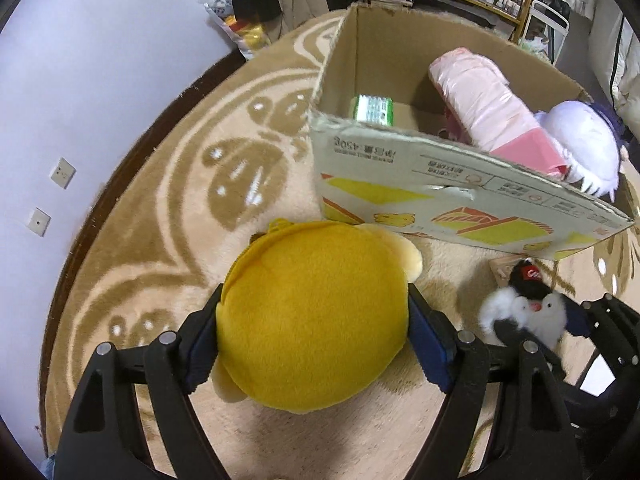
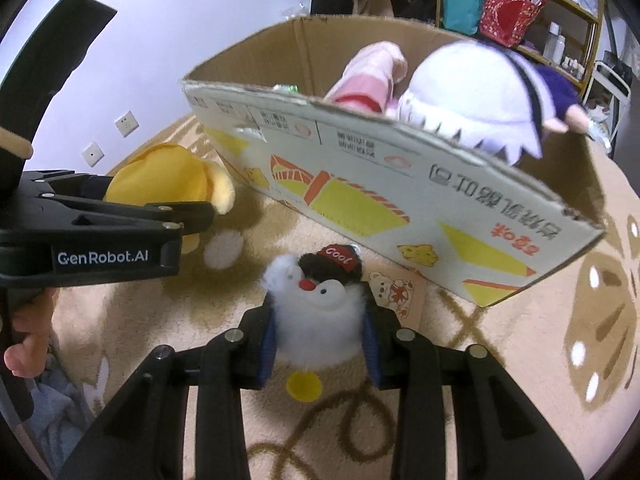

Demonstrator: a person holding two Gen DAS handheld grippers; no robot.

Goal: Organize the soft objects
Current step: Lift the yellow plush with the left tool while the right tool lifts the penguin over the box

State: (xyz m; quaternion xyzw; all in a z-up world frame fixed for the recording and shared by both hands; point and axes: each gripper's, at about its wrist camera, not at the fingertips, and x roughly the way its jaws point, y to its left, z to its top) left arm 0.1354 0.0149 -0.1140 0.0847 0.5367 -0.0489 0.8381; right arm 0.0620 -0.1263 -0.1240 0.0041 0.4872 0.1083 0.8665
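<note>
My left gripper [image 1: 314,320] is shut on a round yellow plush toy [image 1: 316,312] and holds it above the carpet, in front of an open cardboard box [image 1: 440,184]. My right gripper [image 2: 318,330] is shut on a small white penguin plush [image 2: 320,312] with a black cap marked "Cool". The penguin plush also shows in the left wrist view [image 1: 524,308], and the yellow plush in the right wrist view [image 2: 168,176]. The box [image 2: 400,200] holds a pink wrapped roll [image 1: 484,108], a white and purple plush [image 1: 580,144] and a green packet [image 1: 372,109].
A beige patterned carpet [image 1: 180,208] covers the floor. A small bear-print card [image 2: 396,292] lies beside the box. A white wall with two sockets [image 1: 62,172] is on the left. Shelves with bags [image 2: 508,12] stand behind the box.
</note>
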